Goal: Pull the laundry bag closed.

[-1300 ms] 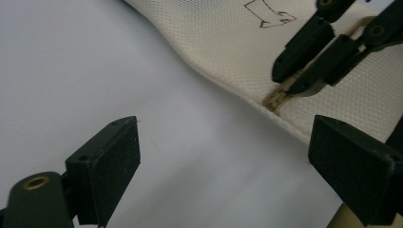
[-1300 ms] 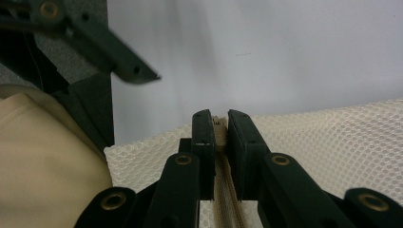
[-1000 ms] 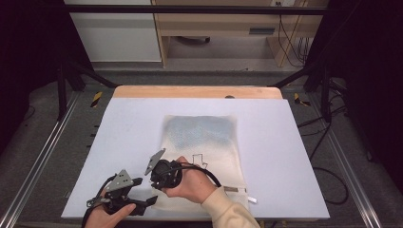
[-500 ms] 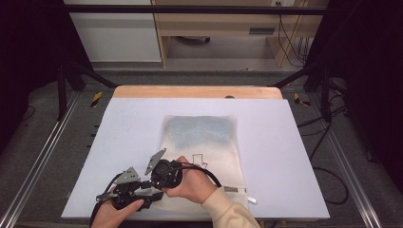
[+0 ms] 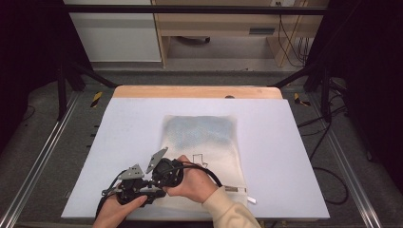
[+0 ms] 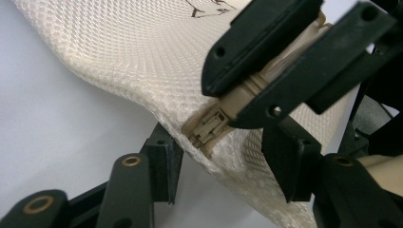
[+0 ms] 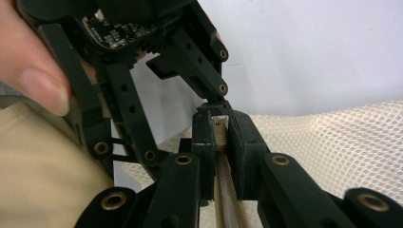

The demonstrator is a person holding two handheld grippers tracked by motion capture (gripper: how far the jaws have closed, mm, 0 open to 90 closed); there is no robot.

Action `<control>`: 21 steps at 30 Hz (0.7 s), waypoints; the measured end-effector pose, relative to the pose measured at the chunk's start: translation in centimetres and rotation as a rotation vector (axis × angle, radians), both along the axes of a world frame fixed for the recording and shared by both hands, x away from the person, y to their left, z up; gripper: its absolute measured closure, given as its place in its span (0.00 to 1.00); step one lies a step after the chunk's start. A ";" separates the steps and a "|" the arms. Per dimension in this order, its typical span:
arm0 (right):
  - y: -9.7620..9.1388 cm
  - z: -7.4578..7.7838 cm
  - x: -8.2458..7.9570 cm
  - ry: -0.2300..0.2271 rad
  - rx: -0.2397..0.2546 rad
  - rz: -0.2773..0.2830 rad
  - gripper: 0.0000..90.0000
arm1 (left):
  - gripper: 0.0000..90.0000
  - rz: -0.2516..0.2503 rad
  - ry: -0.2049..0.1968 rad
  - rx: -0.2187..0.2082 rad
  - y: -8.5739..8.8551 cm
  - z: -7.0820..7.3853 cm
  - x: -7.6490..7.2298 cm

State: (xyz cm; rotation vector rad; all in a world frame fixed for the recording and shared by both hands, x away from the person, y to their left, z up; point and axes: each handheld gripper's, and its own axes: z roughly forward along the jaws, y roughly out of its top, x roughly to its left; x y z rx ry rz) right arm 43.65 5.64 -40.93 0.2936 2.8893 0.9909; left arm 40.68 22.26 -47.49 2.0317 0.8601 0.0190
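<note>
A cream mesh bag (image 5: 209, 152) lies flat on the pale table mat (image 5: 285, 156), with something bluish inside its far half. My right gripper (image 5: 160, 183) is shut on the bag's zipper edge (image 7: 219, 130) at the near left corner and lifts it a little. My left gripper (image 6: 223, 161) has just been closing. The beige zipper slider (image 6: 209, 126) and the bag's corner sit between its jaws, but the pads stand clear of them. Its fingers (image 7: 199, 61) show just beyond my right gripper's jaws.
A small white tag (image 5: 237, 190) sticks out at the bag's near right corner. The table's wooden far edge (image 5: 197, 91) and metal frame rails (image 5: 43, 156) border the mat. Cables (image 5: 328, 175) lie on the floor to the right.
My left gripper has slid right, up against the right gripper and the bag's corner, and its jaws have narrowed around the zipper end. The right gripper has stayed put.
</note>
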 end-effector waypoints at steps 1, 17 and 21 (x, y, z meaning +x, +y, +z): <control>-0.1 0.0 0.0 0.003 -0.004 -0.002 0.91 | 0.59 -0.005 0.002 -0.001 0.0 -0.1 0.1; -0.2 0.0 0.1 0.003 0.000 0.000 0.91 | 0.70 -0.021 0.043 -0.027 -0.2 -0.6 0.6; -0.3 -0.1 0.0 0.000 -0.009 -0.002 0.91 | 0.78 -0.019 0.056 -0.027 0.0 -0.6 0.8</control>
